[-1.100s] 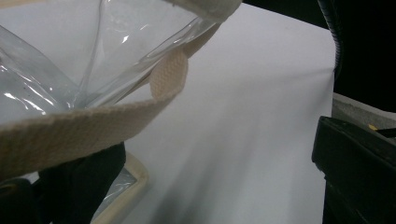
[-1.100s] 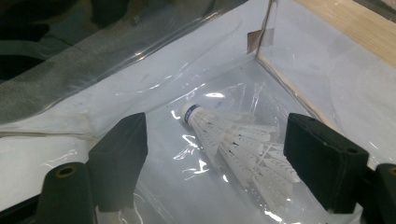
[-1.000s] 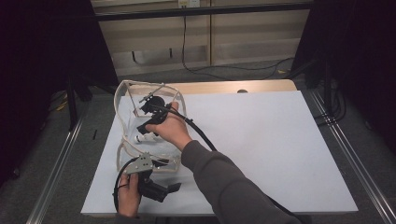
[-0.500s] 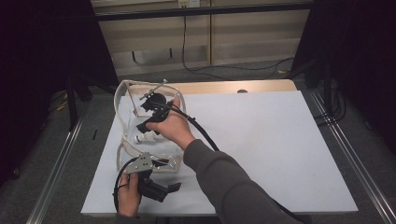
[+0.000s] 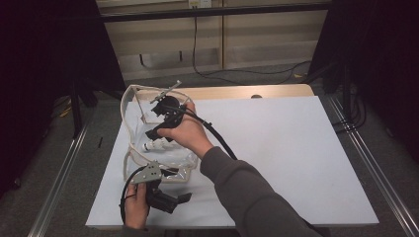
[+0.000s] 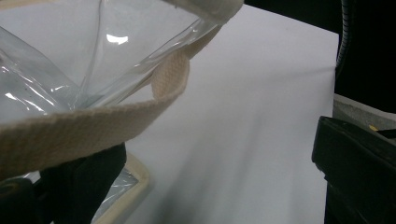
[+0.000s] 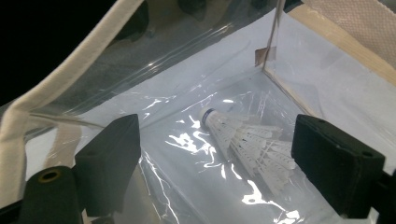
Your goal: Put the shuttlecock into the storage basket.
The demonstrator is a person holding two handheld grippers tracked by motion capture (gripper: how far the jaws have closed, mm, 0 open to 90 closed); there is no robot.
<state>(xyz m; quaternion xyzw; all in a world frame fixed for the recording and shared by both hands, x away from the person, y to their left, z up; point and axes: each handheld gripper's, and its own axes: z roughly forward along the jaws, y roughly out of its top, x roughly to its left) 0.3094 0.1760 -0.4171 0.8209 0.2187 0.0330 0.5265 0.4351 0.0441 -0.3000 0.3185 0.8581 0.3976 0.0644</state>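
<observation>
Inside clear bag, white feathered shuttlecock

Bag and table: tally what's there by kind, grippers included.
Clear bag with cream trim: 1
White shuttlecock inside the bag: 1
Grippers: 2, the left gripper and the right gripper
White table sheet: 1
Total: 5

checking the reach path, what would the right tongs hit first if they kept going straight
Probably the shuttlecock lying inside the clear bag; the open right tongs frame it directly, though depth is hard to judge.
</observation>
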